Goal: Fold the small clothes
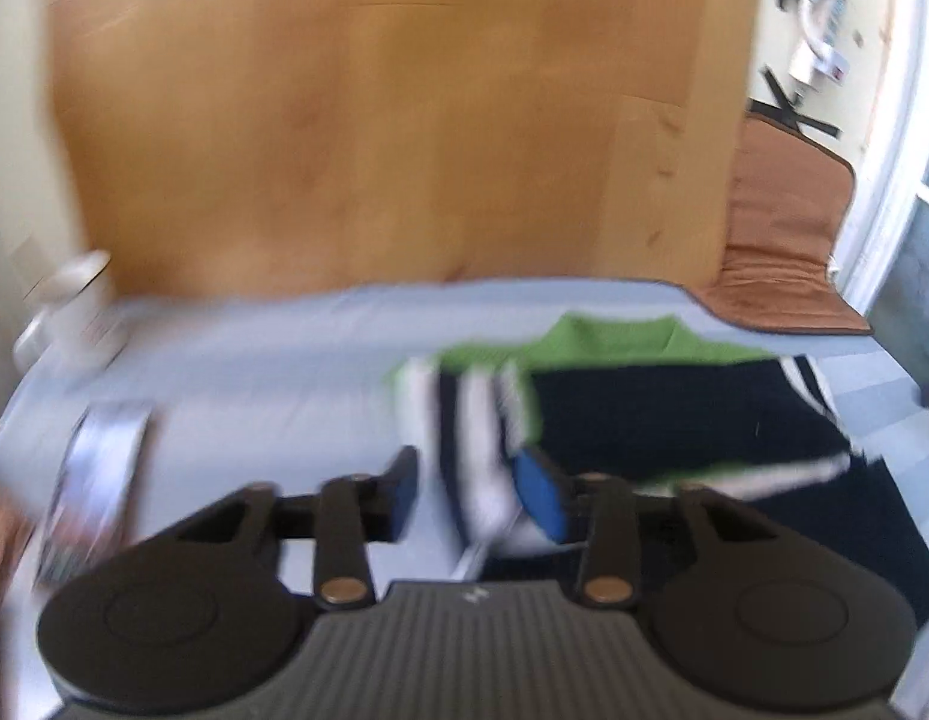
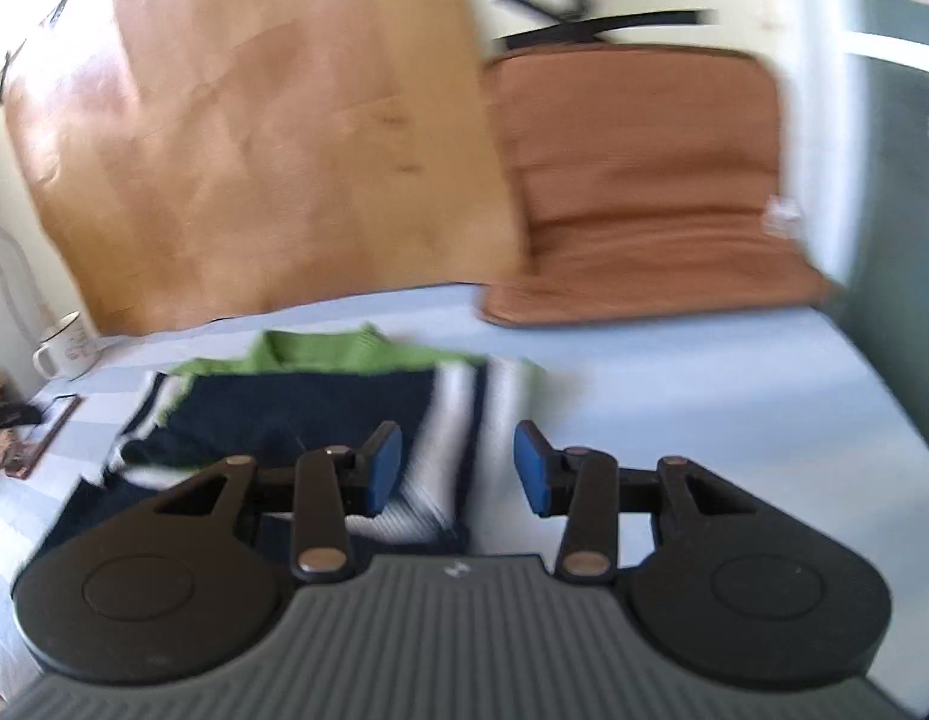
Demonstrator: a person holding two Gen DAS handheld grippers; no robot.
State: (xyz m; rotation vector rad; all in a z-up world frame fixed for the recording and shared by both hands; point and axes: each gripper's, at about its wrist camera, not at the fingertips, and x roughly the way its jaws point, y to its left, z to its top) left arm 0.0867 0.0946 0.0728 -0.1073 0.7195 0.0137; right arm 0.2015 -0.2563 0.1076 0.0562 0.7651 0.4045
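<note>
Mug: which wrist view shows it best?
Right wrist: the white mug stands at the left edge with handle and rim readable. In the left wrist view it is only a motion-blurred white shape at the left.

gripper body [image 1: 473, 597]: small pale logo mark, no letters legible
gripper body, right view [image 2: 456, 570]: same small pale mark, not readable
mug [image 2: 65, 343]: faint dark print on the side, too blurred to read
card left of the mug [image 2: 41, 438]: blurred print, nothing legible
readable words or numbers: none in either view
</note>
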